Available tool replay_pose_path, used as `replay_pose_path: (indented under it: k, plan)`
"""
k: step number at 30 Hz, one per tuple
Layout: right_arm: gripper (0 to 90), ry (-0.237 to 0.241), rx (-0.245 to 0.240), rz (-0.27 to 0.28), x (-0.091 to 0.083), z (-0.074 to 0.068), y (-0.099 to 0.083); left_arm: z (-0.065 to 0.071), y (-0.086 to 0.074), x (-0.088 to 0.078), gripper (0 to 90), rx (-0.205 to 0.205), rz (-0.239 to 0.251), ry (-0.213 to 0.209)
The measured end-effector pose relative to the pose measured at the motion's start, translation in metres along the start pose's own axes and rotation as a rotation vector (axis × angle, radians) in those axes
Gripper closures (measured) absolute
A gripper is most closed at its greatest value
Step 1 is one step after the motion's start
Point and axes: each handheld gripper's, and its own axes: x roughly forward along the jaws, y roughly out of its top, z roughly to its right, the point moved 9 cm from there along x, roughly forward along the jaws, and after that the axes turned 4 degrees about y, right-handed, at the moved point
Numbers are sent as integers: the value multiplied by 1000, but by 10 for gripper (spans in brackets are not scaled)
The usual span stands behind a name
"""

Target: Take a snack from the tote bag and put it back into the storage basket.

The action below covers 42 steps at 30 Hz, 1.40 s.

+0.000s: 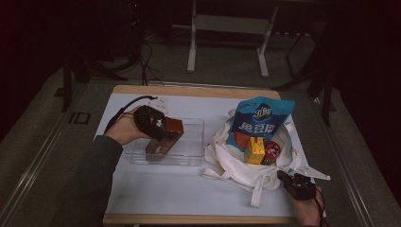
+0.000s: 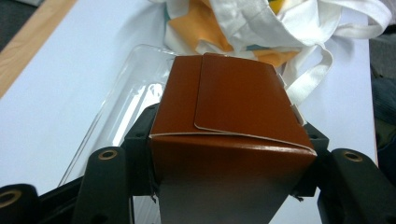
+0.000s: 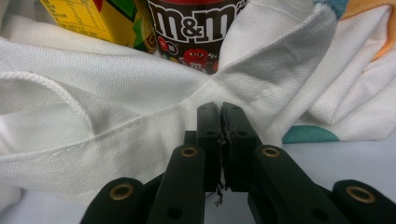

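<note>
A dark room, a white table (image 1: 156, 189). In the high view, the left gripper (image 1: 158, 126) holds the brown box (image 1: 164, 138) tilted over the clear tray (image 1: 194, 158) — it could catch the rim. In the left gripper view, the jaws clamp the box's 2 sides. In the right gripper view, the right gripper (image 3: 219, 114) is closed on nothing — it touches the white bag (image 3: 116, 126).

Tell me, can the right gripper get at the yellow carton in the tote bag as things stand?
Probably not right away: the right gripper is shut on the tote bag rim. The yellow carton stands uncovered just beyond, so once it lets go the way looks free.
</note>
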Motion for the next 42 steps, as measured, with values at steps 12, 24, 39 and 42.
replay_pose_path:
  k: [12,24,39,42]
  plan:
    - [864,2,1,0,0,0,0,16,18,41,398,17,-37,-87]
    - [863,2,1,1,0,0,-1,26,17,65,385,23,-90,-129]
    - [862,5,5,5,0,0,-1,31,10,86,346,-2,-157,-100]
    - [861,5,6,6,0,0,-1,31,9,87,338,-10,-158,-96]
